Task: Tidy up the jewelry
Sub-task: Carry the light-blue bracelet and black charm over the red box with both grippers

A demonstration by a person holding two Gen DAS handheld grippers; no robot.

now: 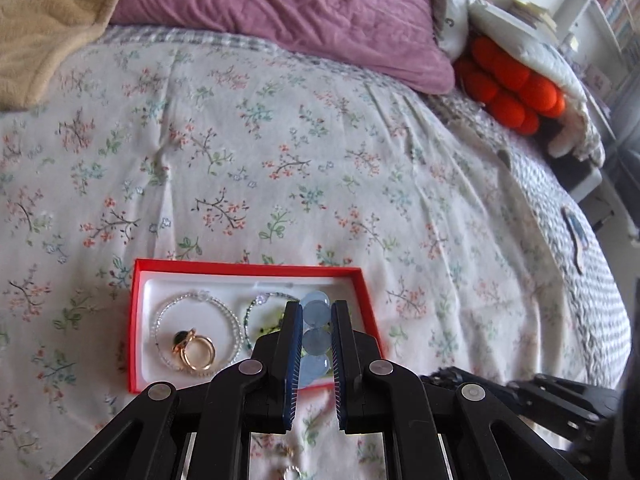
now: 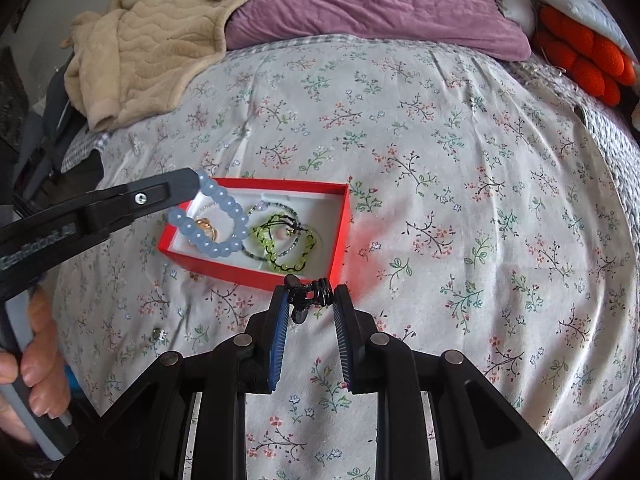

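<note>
— What are you carrying right now?

— I'm holding a pale blue bracelet of round glassy beads [image 2: 212, 220] in my left gripper [image 1: 316, 312], jaws nearly closed and pinching the strand. It's hanging over the near left corner of the red cardboard box with the white lining [image 2: 340, 236], which is lying on the flowered bedsheet [image 2: 440, 160].

— And the other one?

— My right gripper [image 2: 310, 300] is clamping a small black clip-like piece [image 2: 310, 298], jaws partly open around it, just beside the box's near edge.

— How is the bracelet going to behave?

— I'm judging it light, limp and slippery; the beads will roll, so I'm gripping across the strand between beads.

— What's already inside?

— A gold ring with a dark stone [image 1: 192, 348], a clear beaded bangle [image 1: 198, 330] and a green corded bracelet [image 2: 284, 248] are sitting in there.
</note>
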